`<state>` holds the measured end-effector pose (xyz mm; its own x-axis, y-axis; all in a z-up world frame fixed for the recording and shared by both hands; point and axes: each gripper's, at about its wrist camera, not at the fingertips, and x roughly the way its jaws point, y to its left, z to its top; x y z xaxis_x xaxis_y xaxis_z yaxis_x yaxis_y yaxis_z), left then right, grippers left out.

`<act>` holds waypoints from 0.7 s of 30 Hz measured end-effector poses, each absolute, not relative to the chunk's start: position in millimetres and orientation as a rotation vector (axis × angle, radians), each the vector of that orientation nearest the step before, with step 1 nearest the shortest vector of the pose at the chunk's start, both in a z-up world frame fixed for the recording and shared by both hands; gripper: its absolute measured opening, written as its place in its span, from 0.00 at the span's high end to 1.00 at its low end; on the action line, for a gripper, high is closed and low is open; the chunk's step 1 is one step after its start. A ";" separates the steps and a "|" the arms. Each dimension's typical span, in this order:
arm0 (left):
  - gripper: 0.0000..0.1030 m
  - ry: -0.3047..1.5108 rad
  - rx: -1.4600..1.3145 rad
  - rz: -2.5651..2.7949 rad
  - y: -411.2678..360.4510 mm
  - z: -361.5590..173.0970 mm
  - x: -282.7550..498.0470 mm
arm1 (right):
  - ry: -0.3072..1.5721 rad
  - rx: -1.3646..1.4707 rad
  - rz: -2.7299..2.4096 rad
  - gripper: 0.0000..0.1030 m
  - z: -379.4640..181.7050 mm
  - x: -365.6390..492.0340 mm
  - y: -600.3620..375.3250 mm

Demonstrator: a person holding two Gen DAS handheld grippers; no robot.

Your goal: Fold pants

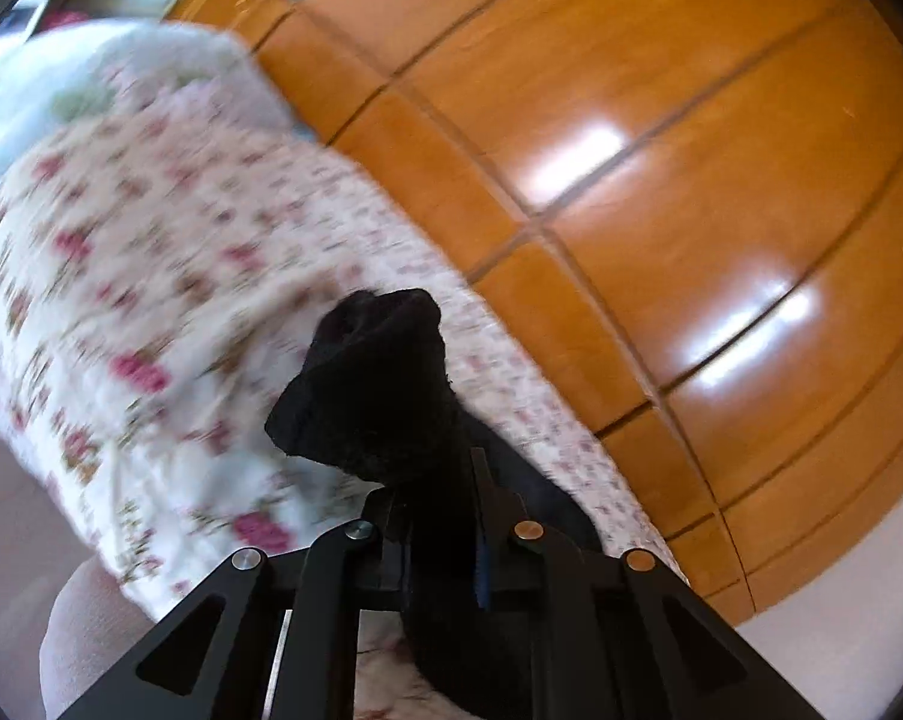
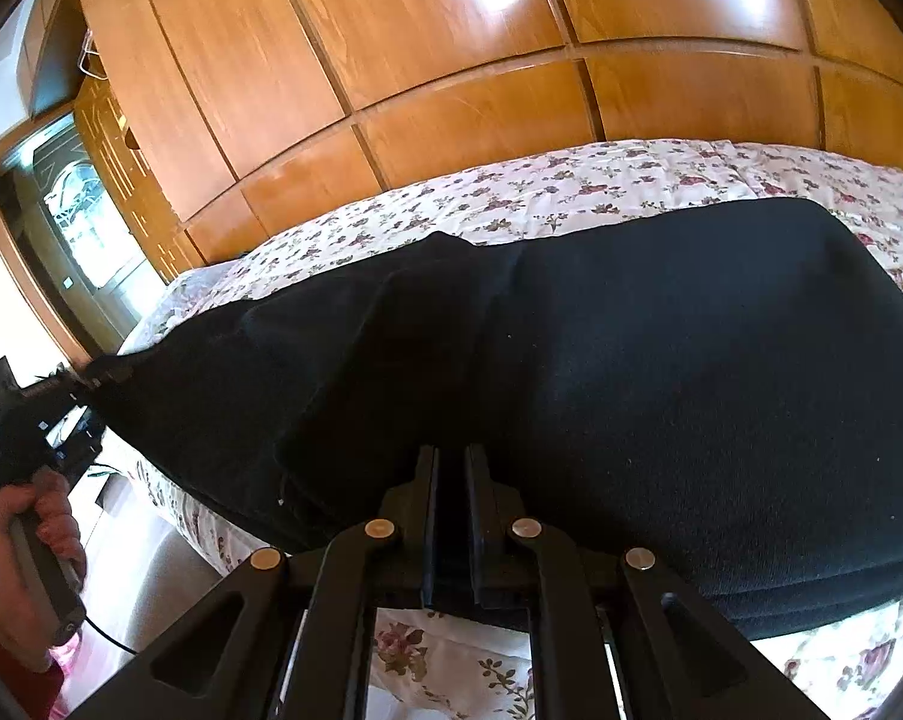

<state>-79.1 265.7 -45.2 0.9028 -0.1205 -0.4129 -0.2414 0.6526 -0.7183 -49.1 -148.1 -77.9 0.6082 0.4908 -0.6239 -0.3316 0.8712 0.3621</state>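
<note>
The black pants [image 2: 661, 396] lie spread across the floral bed sheet [image 2: 571, 192]. My right gripper [image 2: 451, 480] is shut on the near edge of the pants. My left gripper [image 1: 439, 480] is shut on an end of the pants [image 1: 373, 384], with a bunch of black cloth sticking up past the fingers. In the right wrist view the left gripper [image 2: 73, 387] shows at the far left, held by a hand [image 2: 25, 552], pulling the pants taut off the bed's edge.
A glossy wooden wardrobe [image 2: 391, 60] runs behind the bed. It also fills the left wrist view [image 1: 661, 150]. A doorway [image 2: 73, 210] is at the left. The bed sheet [image 1: 151, 270] is blurred in the left wrist view.
</note>
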 end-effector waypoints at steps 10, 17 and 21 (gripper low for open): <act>0.88 0.376 -0.653 -0.110 202.8 29.4 -65.3 | 0.749 0.208 0.470 0.65 -56.4 -63.5 -161.4; 0.88 0.334 -0.524 -0.278 145.2 76.4 -59.7 | 0.773 0.308 0.429 0.65 -58.4 -67.7 -193.7; 0.87 0.335 -0.430 -0.394 101.3 95.4 -57.0 | 0.738 0.322 0.406 0.64 -51.3 -74.3 -209.9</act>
